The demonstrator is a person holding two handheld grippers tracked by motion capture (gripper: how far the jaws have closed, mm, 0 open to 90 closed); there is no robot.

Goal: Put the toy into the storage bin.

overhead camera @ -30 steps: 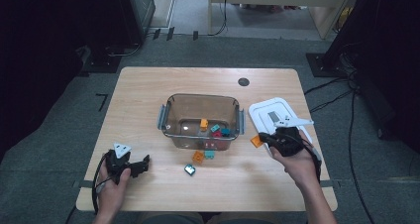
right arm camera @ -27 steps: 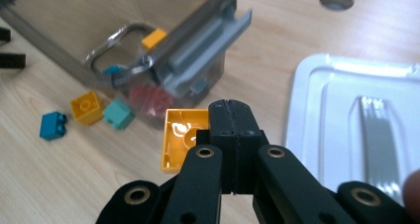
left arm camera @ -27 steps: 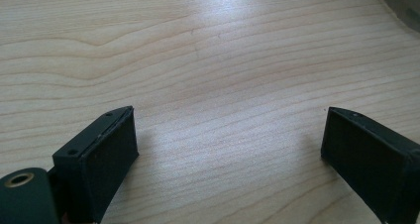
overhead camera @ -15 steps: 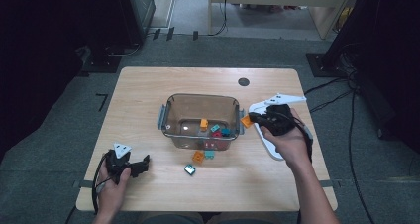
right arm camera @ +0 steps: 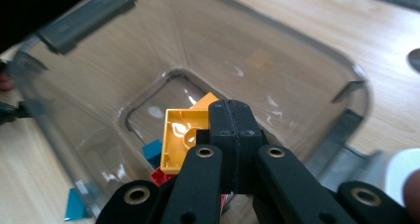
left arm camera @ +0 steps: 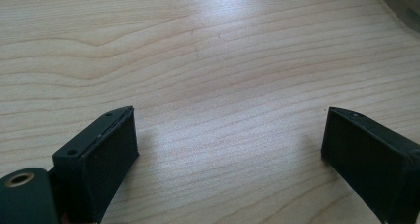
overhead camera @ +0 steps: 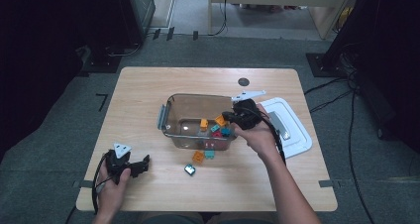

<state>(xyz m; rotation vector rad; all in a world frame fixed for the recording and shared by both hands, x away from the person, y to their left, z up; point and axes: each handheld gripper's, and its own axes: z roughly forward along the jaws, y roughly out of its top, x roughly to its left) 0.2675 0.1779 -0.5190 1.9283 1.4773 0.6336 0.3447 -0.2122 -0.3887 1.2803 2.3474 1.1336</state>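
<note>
My right gripper hangs over the right end of a clear plastic bin, shut on an orange-yellow brick. In the right gripper view the closed jaws pinch one wall of that brick, whose hollow underside faces the camera, with my right gripper above the bin floor. Several orange, teal and red bricks lie in the bin. My left gripper rests on the table at the front left, open. Bare wood shows between the jaws of my left gripper.
The bin's white lid lies to the right of the bin. In front of the bin sit an orange brick, a teal brick and a small dark block. A round dark hole marks the table's far side.
My right gripper has carried the orange-yellow brick from the table beside the lid, leftward and slightly up, to above the bin's right end. The left gripper has stayed still.
</note>
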